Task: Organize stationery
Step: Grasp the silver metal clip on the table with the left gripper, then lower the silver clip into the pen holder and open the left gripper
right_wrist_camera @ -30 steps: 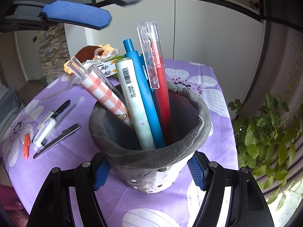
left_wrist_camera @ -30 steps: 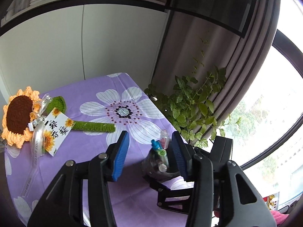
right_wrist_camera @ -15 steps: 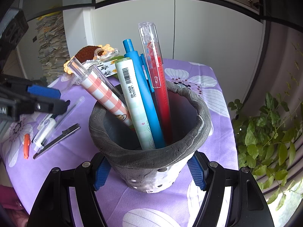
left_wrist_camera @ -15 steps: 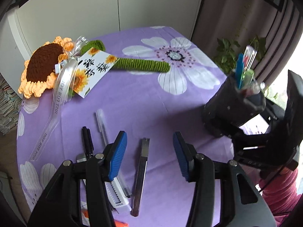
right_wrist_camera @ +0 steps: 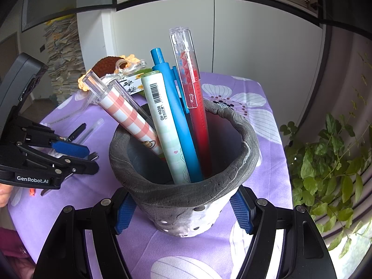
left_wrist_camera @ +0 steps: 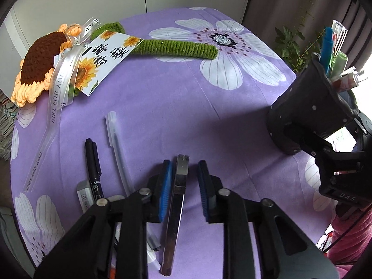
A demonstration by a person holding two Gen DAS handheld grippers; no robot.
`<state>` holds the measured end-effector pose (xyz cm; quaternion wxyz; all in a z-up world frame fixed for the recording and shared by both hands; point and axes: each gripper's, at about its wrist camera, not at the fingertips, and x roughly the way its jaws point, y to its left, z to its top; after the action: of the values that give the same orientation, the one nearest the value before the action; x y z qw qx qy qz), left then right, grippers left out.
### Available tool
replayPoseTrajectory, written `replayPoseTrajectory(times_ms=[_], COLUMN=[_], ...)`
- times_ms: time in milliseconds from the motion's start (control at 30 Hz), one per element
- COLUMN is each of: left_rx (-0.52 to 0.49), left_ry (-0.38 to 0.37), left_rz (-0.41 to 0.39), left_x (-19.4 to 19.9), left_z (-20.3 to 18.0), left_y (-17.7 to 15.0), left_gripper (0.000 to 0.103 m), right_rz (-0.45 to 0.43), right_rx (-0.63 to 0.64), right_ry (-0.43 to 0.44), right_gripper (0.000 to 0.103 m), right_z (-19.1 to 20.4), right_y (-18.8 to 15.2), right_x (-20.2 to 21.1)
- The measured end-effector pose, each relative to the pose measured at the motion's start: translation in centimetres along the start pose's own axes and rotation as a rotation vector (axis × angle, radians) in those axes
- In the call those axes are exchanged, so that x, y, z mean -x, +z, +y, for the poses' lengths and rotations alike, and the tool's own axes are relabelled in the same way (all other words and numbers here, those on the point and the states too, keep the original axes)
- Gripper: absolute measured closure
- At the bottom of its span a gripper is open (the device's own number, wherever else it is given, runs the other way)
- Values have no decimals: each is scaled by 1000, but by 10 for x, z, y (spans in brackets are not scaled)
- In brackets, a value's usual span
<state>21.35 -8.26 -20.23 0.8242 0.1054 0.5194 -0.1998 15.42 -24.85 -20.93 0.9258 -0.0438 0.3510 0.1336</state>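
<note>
The worktop (left_wrist_camera: 176, 107), draped in a purple cloth printed with white flowers, fills the left wrist view. At its ten o'clock edge lies a crocheted sunflower (left_wrist_camera: 39, 69) with a green knitted stem (left_wrist_camera: 176, 47), a printed card and a clear ribbon tied to it. At three o'clock stands the dark grey speckled pot-shaped pen holder (right_wrist_camera: 186, 162), clamped low on its sides by the blue-padded fingers of the right gripper (right_wrist_camera: 183, 214). Inside it lean a red pen with a clear cap (right_wrist_camera: 193, 88), a blue click pen (right_wrist_camera: 174, 107), a pale green barcode-labelled pen (right_wrist_camera: 162, 121) and a pink-and-white checked pen with a clear cap (right_wrist_camera: 125, 114). The left gripper (left_wrist_camera: 183, 190) points down at six o'clock on the worktop, its fingers closing around a long silver metal utility knife (left_wrist_camera: 177, 209) that lies flat between them; a gap shows between the blue pads and the blade body on both sides. Just beside it at eight o'clock lie a frosted clear-capped gel pen (left_wrist_camera: 116, 148), a black marker (left_wrist_camera: 93, 165) and a small white eraser-like block (left_wrist_camera: 83, 195), partly hidden by the gripper's body.
</note>
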Motion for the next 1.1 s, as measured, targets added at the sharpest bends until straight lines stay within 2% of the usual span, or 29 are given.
replayPoseTrajectory(times_ms=[267,433,733,900,1100], left_rx=[10,7,40,25,-7], left_ry=[-24,-40,-76,-85,-134], left_rz=[-5,-40,-179,-238,-315], left_x=[3,17,64,88,119], left_z=[-2,-4,-4,-10,-22], left_y=[-1,1,5,4,14], left_gripper=[93,94,94,94,94], right_rz=[0,0,0,0,0], right_rx=[0,0,0,0,0], right_ry=[0,0,0,0,0], right_gripper=[31,31,31,31,31], right_z=[0,0,0,0,0], right_y=[0,0,0,0,0], right_x=[0,0,0,0,0])
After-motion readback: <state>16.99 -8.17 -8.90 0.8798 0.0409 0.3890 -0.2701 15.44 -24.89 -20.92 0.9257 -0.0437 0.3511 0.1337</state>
